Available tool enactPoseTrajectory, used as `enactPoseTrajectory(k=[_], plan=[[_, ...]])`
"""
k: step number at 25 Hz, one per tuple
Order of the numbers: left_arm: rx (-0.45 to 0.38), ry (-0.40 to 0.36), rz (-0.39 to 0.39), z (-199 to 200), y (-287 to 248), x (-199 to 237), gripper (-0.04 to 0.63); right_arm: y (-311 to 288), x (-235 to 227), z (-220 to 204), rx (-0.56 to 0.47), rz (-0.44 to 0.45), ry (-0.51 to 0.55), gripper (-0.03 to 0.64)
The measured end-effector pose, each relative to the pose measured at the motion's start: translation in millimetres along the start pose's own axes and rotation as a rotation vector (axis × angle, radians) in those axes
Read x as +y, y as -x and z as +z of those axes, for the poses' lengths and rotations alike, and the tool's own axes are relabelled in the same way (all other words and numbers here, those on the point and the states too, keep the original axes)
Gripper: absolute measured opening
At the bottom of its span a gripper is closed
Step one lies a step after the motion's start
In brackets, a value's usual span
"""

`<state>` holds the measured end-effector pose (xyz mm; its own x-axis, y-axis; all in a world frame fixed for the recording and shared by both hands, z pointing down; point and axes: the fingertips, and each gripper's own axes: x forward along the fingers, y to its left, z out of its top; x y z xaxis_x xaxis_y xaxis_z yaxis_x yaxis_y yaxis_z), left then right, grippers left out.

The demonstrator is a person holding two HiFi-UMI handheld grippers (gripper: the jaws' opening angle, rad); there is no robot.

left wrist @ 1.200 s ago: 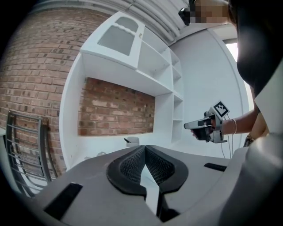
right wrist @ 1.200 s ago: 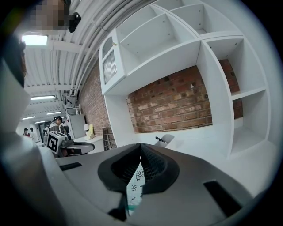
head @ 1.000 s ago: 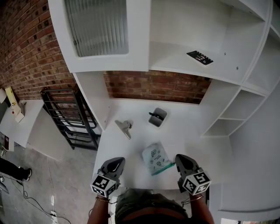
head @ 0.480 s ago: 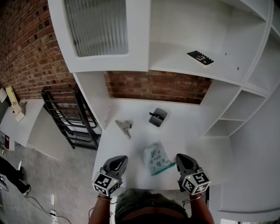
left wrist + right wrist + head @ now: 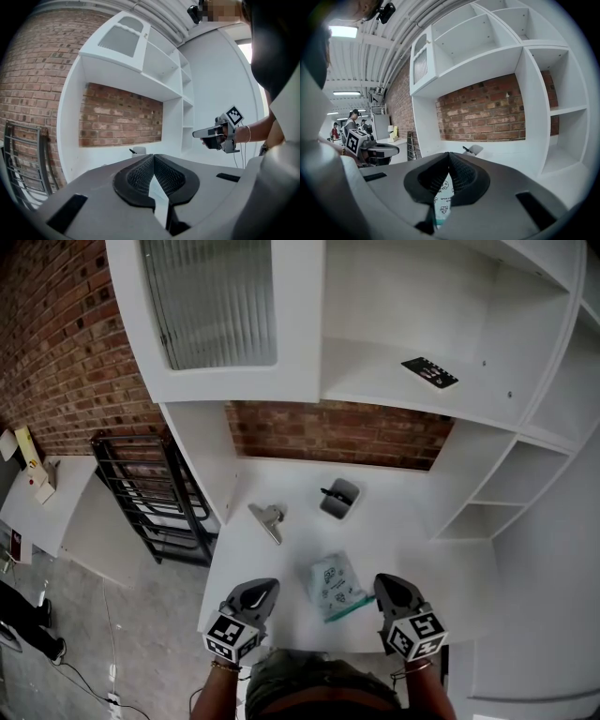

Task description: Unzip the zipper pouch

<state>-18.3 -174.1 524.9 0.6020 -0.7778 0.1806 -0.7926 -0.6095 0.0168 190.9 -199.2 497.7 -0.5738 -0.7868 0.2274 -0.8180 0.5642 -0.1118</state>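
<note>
The zipper pouch lies flat on the white table near its front edge, pale with small prints and a teal zipper strip along its near right side. My left gripper hovers left of it, shut and empty. Just right of the pouch is my right gripper, also shut and holding nothing. In the right gripper view the closed jaws meet above the pouch, with the left gripper off to the left. The left gripper view shows its jaws closed and the right gripper opposite.
A grey holder with a dark pen stands mid-table, and a metal clip lies to its left. A black patterned item rests on the upper shelf. White shelving rises at the right, and a black rack stands left of the table.
The left gripper has edged slightly inward toward the pouch. The right gripper and the pouch keep their places.
</note>
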Motion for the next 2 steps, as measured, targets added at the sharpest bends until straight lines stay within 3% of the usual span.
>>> enactPoseTrajectory(k=[2], plan=[[0.002,-0.001,-0.003,0.2,-0.9,-0.6,0.003,-0.5,-0.8,1.4,-0.004,-0.001,-0.001,0.0]])
